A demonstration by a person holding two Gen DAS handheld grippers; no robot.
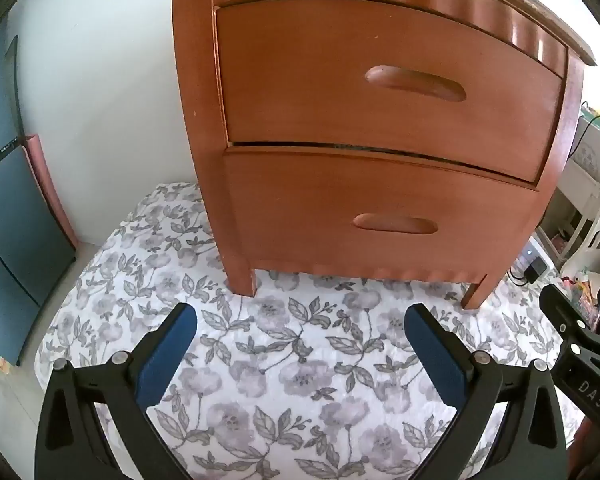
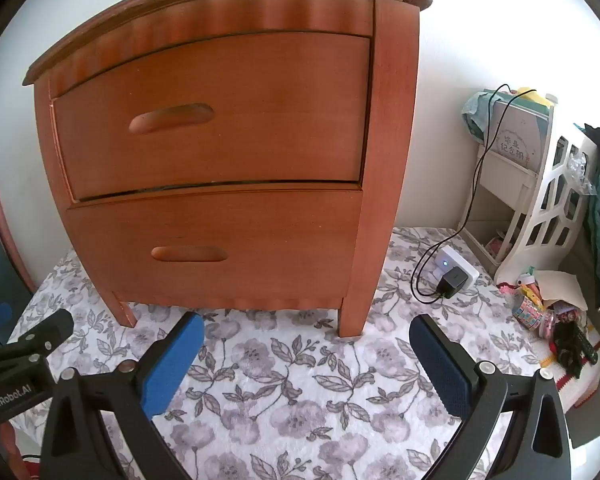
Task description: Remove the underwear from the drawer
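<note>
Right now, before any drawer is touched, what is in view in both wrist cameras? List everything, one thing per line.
nightstand: one, reddish-brown wood, standing on the quilt against the white wall
upper drawer: one, same wood, shut apart from a thin gap along its lower edge
lower drawer: one, same wood, shut
floral quilt: one, white with grey flowers, under the nightstand
power strip: one, white, on the quilt right of the nightstand, black charger plugged in
white rack: one, far right, holding books
underwear: none visible
left gripper: one, black with blue pads, open, empty
right gripper: one, black with blue pads, open, empty
</note>
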